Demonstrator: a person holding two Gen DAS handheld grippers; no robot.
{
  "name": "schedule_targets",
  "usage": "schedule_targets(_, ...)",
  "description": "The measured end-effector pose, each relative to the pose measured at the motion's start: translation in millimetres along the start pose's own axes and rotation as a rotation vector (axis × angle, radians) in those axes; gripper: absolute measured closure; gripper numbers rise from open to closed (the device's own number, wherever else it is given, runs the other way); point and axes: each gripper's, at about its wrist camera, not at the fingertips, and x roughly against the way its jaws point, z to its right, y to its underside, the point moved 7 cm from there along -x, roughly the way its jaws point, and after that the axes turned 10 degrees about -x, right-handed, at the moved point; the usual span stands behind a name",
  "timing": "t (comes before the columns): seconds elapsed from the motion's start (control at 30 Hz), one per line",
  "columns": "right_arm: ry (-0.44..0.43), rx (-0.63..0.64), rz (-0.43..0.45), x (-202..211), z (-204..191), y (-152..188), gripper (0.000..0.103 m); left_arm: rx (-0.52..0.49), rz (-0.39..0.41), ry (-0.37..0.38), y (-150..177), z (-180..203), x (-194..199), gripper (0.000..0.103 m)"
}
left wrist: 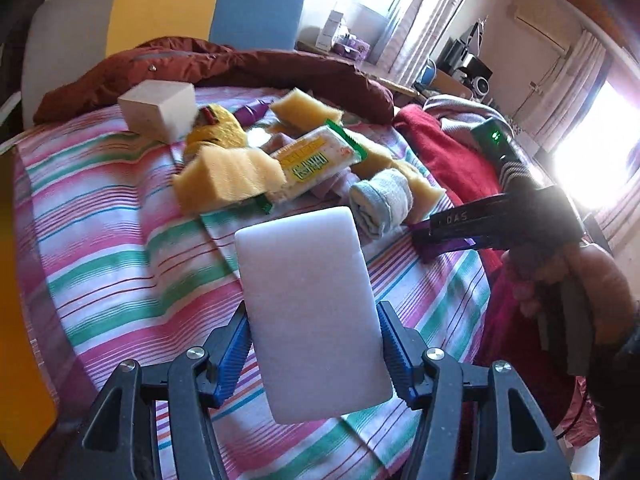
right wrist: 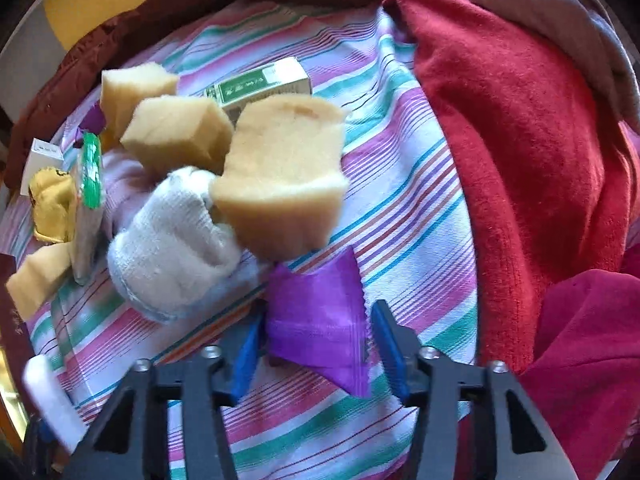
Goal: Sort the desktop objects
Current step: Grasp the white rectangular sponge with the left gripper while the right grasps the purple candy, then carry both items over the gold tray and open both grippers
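Observation:
My left gripper (left wrist: 314,350) is shut on a white foam block (left wrist: 308,312) and holds it above the striped cloth (left wrist: 120,264). My right gripper (right wrist: 316,344) has its blue pads on both sides of a purple packet (right wrist: 320,320) that lies on the striped cloth (right wrist: 400,200). The right gripper also shows in the left wrist view (left wrist: 424,240), right of a rolled grey sock (left wrist: 380,200). A pile holds yellow sponges (left wrist: 228,180), a green-edged snack pack (left wrist: 316,160) and a yellow cloth toy (left wrist: 216,128).
A white box (left wrist: 160,108) stands at the back left. A green-and-white carton (right wrist: 260,84) lies behind the sponges (right wrist: 280,176). Red and maroon clothes (right wrist: 520,160) are heaped along the right. A dark red jacket (left wrist: 240,68) lines the far edge.

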Motion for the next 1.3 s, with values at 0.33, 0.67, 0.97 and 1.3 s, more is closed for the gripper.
schedule_targets(0.33,-0.125,0.036,0.125,40.5,-4.2,11.9,0.071,0.029,0.067,-0.038,1.6,-12.2,39.5,0.042)
schedule_targets(0.67,-0.31,0.222,0.222,92.8,-61.7,59.1,0.071,0.121,0.132,-0.158,9.2,-48.0,87.3,0.042)
schedule_targets(0.97,-0.507,0.515,0.203,128.7,-186.5,122.0,0.072,0.265,0.167,-0.434,44.1,-121.9,153.9,0.042)
schedule_targets(1.3,-0.63,0.785,0.076,120.7,-310.4,215.8,0.071,0.515,0.115,-0.679,123.2,-207.5,207.2,0.041)
